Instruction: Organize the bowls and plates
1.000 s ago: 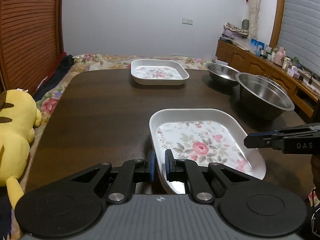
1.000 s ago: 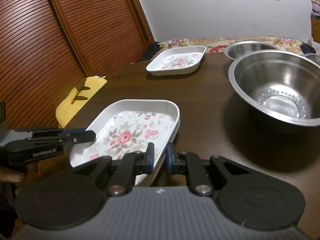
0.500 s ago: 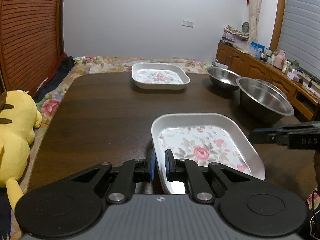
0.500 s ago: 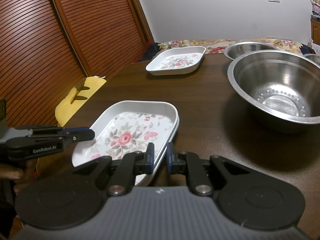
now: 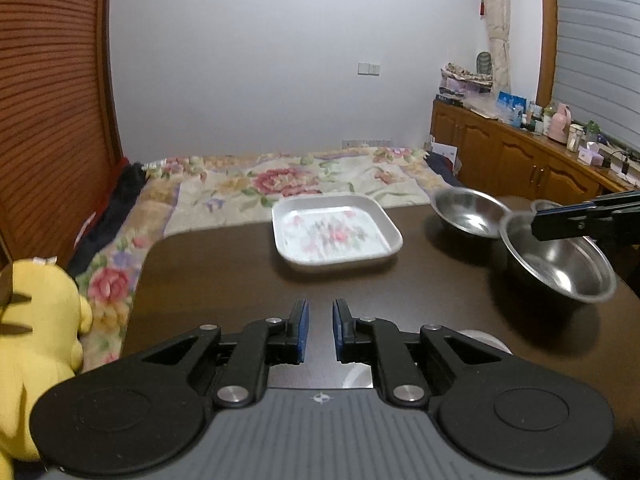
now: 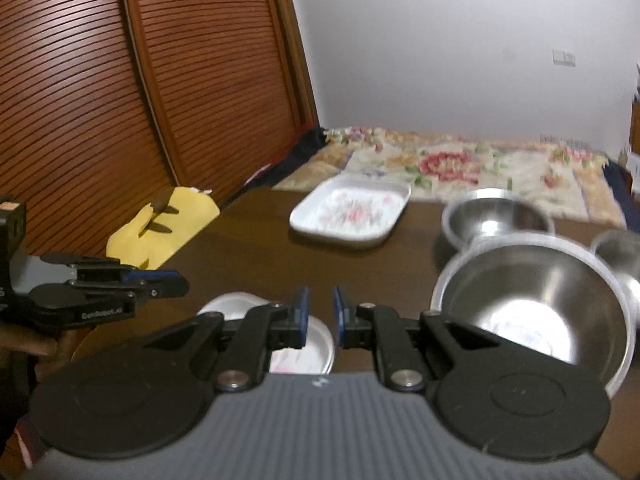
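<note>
My left gripper (image 5: 319,330) hangs above the dark table (image 5: 224,280); its jaws are opening, with nothing between the pads. The near floral plate (image 5: 486,340) lies on the table beneath it, mostly hidden. My right gripper (image 6: 320,320) is shut on nothing, and the same plate (image 6: 236,306) peeks out below its fingers. A second floral plate (image 5: 336,232) sits at the far edge. To its right stand a small steel bowl (image 5: 468,210) and a large steel bowl (image 5: 560,268). A third steel bowl (image 6: 616,252) shows at far right. Each gripper sees the other: right gripper (image 5: 536,224), left gripper (image 6: 182,282).
A yellow plush toy (image 5: 36,344) lies off the table's left edge. Beyond the table is a bed with a floral cover (image 5: 280,180). A wooden sideboard (image 5: 520,160) with bottles lines the right wall, and louvred wooden doors (image 6: 120,100) the left. A hand (image 6: 32,344) holds the left gripper.
Both grippers have risen and pulled back off the near plate, whose rim no longer runs between their jaws. The plate stays on the table, now low under the fingers.
</note>
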`<act>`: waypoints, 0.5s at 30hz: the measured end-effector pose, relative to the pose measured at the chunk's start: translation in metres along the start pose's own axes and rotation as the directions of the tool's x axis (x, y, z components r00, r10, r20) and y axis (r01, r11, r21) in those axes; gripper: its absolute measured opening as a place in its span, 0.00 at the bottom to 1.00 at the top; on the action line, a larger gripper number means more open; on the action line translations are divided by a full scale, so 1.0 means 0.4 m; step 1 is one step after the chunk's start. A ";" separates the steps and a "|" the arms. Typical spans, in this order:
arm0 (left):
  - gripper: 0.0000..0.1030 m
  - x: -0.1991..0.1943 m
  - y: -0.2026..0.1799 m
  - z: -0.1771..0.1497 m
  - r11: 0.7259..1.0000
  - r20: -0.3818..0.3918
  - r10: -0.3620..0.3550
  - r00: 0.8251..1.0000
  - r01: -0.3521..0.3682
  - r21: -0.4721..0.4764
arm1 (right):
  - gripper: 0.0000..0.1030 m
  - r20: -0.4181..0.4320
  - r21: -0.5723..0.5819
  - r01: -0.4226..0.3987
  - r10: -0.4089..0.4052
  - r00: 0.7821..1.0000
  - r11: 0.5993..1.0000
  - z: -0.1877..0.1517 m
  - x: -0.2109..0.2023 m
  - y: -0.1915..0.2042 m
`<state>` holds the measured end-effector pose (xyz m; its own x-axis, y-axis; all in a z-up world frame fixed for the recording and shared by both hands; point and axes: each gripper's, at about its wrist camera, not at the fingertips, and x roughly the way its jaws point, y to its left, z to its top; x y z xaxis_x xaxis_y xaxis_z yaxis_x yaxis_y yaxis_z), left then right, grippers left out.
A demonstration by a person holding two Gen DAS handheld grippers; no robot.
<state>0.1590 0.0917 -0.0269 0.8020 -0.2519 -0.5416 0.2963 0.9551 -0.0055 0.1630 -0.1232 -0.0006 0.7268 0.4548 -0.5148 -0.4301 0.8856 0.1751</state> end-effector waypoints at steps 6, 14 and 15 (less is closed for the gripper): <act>0.17 0.059 0.024 0.055 1.000 -0.004 -0.008 1.000 0.008 0.000 | 0.15 0.007 0.014 0.002 -0.002 1.000 1.000 0.061 0.031 -0.039; 0.20 0.152 0.065 0.097 1.000 -0.015 -0.006 1.000 0.006 -0.017 | 0.28 -0.029 -0.008 0.013 -0.014 0.999 1.000 0.118 0.096 -0.069; 0.22 0.164 0.069 0.100 1.000 -0.020 -0.004 1.000 0.004 -0.018 | 0.31 -0.033 -0.004 0.010 -0.010 0.999 1.000 0.125 0.109 -0.074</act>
<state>0.2406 0.0953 -0.0291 0.7901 -0.2524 -0.5586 0.2897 0.9569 -0.0226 0.2344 -0.1249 0.0138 0.7130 0.4424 -0.5440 -0.4250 0.8898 0.1665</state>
